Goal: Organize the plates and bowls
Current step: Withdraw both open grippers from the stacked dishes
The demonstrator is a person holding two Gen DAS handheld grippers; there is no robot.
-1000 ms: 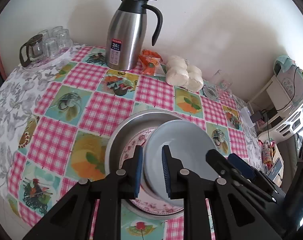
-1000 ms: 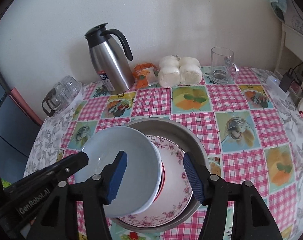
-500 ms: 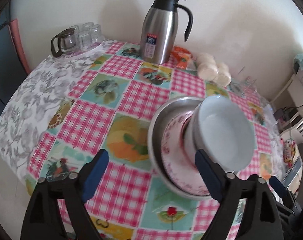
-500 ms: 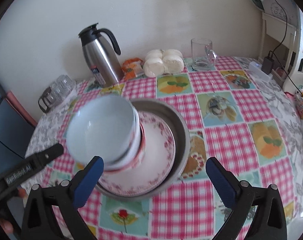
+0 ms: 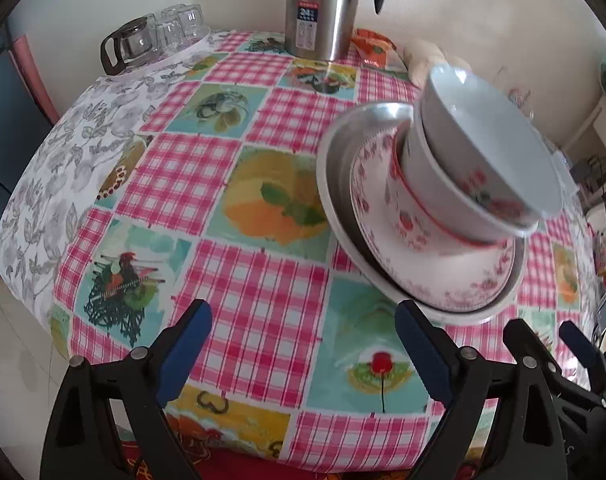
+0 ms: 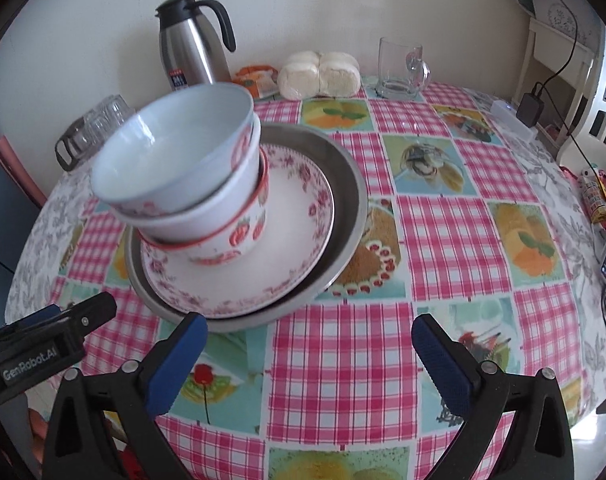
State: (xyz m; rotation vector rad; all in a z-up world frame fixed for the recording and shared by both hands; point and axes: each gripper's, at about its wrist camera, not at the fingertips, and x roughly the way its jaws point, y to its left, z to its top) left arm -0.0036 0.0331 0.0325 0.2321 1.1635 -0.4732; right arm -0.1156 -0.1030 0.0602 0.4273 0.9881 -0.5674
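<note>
**Both grippers wide open, crockery stack sits free on table**

Left gripper [image 5: 303,344]: fingers spread wide, nothing between the blue pads, only tablecloth [image 5: 259,304] below them. Its jaws have just been opening. The stack sits ahead and to the right of it, just past the right pad, not touching.

Right gripper [image 6: 309,354]: fingers spread as wide, empty, nothing between the pads. Its jaws have just been opening too. The stack is ahead and to the left, its near rim just beyond the left pad; touching or apart, cannot tell.

Stack, bottom to top: metal basin [image 6: 343,184] on the cloth; floral plate [image 6: 299,220] inside it; three nested bowls on the plate. Lowest is the red-rimmed bowl [image 6: 243,236], then the white bowl [image 6: 207,208], then the pale blue bowl [image 6: 171,152] on top, empty. Bowls sit off-centre on the plate, on the side nearer the left gripper. Fisheye makes them look tilted.

Far beyond both grippers, along the wall: steel thermos jug [image 6: 191,56], orange packet [image 6: 255,76], pack of white buns [image 6: 319,74], glass mug [image 6: 399,68]. Small glasses with a glass pot [image 5: 155,36] lie far ahead-left of the left gripper.

The left gripper's body shows at the left edge of the right wrist view, beside the right gripper.
</note>
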